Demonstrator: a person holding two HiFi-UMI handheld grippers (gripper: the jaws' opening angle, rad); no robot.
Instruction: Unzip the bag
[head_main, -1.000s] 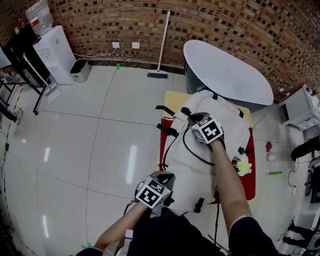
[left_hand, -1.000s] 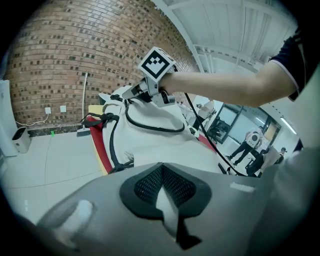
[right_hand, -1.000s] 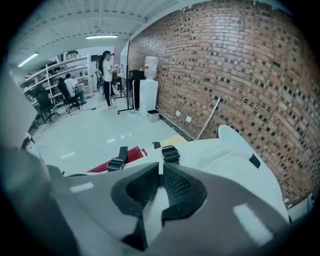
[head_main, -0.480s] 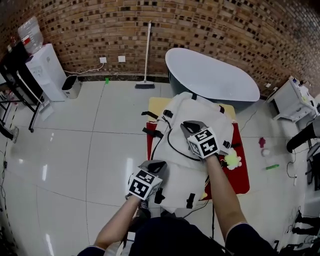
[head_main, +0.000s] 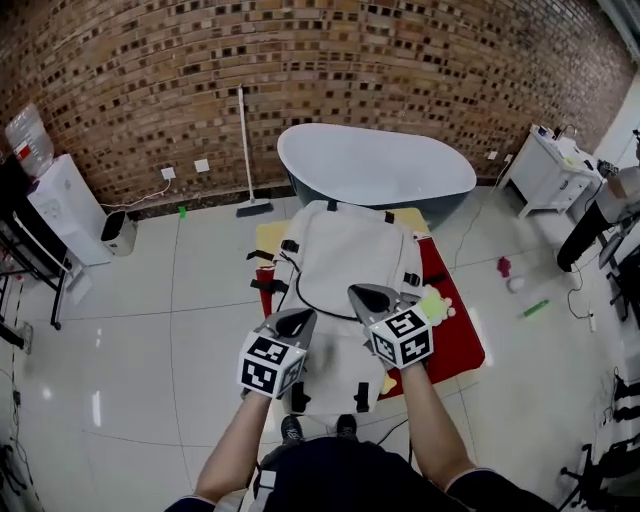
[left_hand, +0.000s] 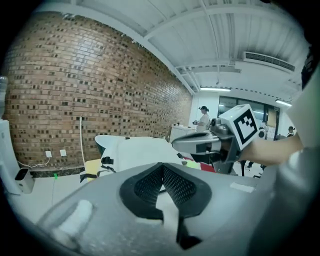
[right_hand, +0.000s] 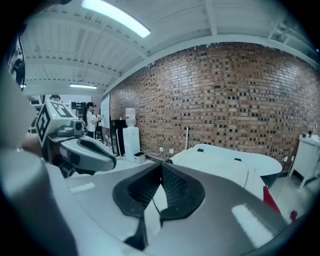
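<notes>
White bag — black straps, a dark zip line curving across — lies flat on a red mat.

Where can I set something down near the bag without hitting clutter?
Free: the bare red mat right of the white backpack, nearer you than the yellow-green plush toy; also the glossy white floor left of the pack. Crowded: the pack's left edge, where black straps trail, and behind it, where the grey bathtub stands close.
</notes>
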